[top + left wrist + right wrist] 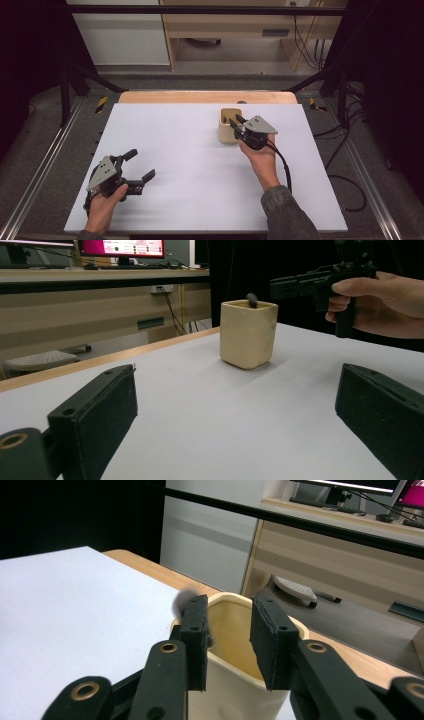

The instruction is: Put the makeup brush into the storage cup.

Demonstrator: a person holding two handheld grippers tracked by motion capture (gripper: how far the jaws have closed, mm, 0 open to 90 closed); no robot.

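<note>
Cup (228,126), cream and square, stands toward the table's (165,150) far edge. Right gripper (227,630) hovers over its rim, jaws slightly parted, holding nothing; a blurred dark object (182,601) sits beside them. Clearing the rim means lifting straight up. Left gripper (136,168), nearer the person than the cup, gapes empty.

Left claw (138,164) open wide, right claw (234,121) jaws slightly parted
</note>
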